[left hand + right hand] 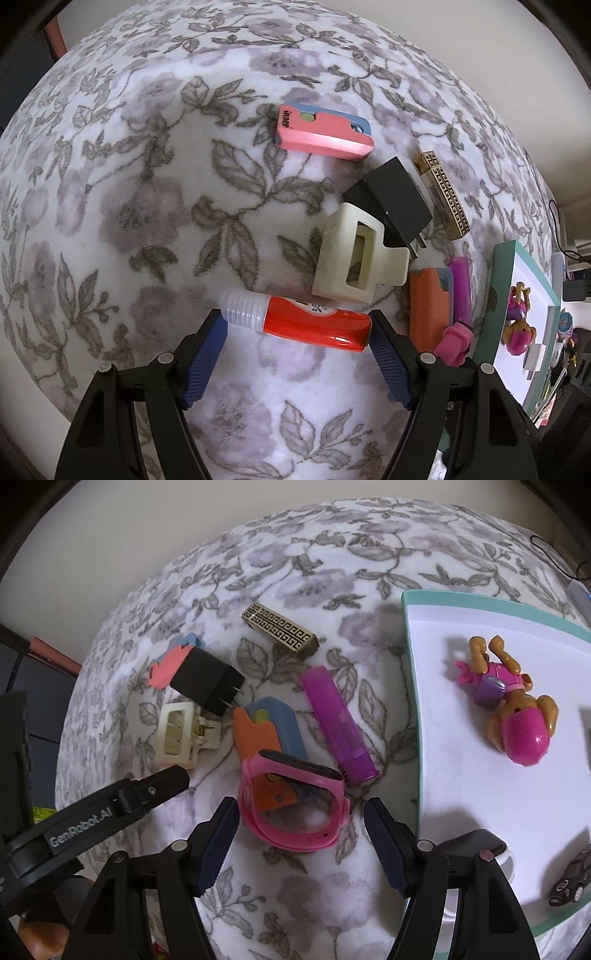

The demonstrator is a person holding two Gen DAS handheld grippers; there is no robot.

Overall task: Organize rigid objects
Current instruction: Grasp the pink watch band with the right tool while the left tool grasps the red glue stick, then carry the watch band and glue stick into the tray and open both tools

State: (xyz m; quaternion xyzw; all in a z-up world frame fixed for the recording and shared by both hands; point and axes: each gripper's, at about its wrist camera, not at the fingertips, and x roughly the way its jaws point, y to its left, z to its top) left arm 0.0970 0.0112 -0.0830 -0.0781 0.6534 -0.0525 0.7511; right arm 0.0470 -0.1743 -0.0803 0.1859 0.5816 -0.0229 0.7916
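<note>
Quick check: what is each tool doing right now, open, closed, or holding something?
Left tool: open, straddling the red glue tube, pads not pressing it.
Right tool: open, holding nothing, the pink watch lies between its fingers.

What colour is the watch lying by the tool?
The watch is pink with a dark face. The right wrist view shows it best.

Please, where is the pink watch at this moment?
In the right wrist view, the pink watch lies on the floral cloth between the open right gripper's fingers, partly on the orange and blue case, left of the teal tray.
</note>
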